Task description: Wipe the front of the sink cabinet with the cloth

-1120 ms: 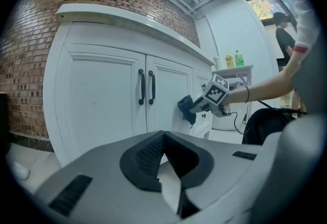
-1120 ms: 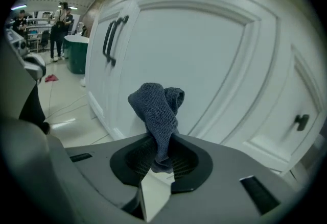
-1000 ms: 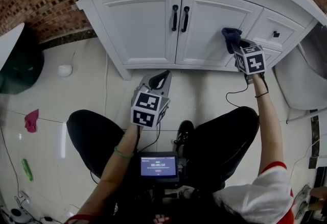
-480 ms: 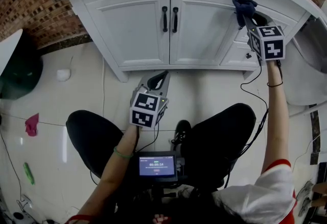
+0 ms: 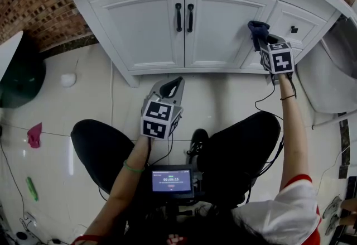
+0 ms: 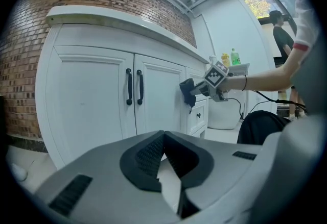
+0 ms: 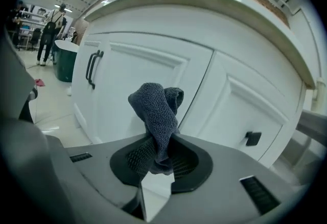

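Right claw [image 7: 156,150] with cloth [image 7: 156,108] at cabinet front [image 7: 125,93], drawer knob [image 7: 253,138] just beside

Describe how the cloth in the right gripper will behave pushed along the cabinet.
The dark grey woven cloth looks floppy: it bunches and folds above the right gripper, so it will likely squash against the white cabinet door. Its coarse weave probably drags rather than slips.
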### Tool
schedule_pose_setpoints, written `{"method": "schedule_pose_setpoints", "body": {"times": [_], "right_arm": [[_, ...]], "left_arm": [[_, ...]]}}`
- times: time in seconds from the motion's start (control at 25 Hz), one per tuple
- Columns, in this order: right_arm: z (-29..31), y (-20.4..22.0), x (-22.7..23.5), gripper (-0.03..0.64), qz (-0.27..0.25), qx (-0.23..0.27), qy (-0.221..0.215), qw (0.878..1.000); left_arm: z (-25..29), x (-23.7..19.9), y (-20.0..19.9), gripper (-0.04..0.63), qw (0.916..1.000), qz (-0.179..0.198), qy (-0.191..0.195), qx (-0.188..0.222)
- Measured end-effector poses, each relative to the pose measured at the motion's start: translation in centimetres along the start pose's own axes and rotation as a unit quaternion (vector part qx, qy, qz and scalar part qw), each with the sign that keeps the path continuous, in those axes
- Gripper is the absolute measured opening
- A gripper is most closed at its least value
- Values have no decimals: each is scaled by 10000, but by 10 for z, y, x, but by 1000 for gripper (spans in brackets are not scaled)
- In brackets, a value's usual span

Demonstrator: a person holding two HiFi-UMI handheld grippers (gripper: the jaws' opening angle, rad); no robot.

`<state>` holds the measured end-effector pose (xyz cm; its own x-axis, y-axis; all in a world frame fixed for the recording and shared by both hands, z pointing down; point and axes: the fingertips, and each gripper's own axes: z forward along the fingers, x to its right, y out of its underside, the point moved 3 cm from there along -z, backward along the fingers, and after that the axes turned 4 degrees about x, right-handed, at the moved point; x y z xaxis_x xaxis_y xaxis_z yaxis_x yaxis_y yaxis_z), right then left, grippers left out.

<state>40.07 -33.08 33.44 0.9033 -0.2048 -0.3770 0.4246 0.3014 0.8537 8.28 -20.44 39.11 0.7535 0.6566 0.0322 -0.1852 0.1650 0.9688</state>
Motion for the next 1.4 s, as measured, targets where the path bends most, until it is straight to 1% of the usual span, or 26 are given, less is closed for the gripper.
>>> {"method": "schedule_pose_setpoints", "body": {"times": [0.12,0.36,0.64,0.8,1.0,1.12,1.28,1.4], "right_arm": [[20,37,-15,60,108,-394,-158,9990],[56,97,-40,60,91,-1125,-386,9929],[84,148,-70,60,134,-1750,-569,9828],[99,175,-85,60,297,-2073,-600,9760],[114,198,-100,60,397,-2270,-632,9710],[120,209,-106,60,544,-2425,-620,9666],[122,211,-111,60,515,-2524,-605,9643],[117,205,-117,60,618,-2525,-618,9636]], "left_arm": [[3,-2,5,37,10000,-29,-2,-47],[10,-8,12,37,9999,-92,-20,-109],[16,-18,24,37,9998,-113,-90,-169],[18,-22,29,37,9996,-189,-89,-209],[20,-33,36,37,9994,-232,-151,-230],[18,-42,45,37,9990,-273,-207,-293],[11,-50,53,37,9984,-330,-307,-353],[6,-53,50,37,9983,-342,-354,-310]]}}
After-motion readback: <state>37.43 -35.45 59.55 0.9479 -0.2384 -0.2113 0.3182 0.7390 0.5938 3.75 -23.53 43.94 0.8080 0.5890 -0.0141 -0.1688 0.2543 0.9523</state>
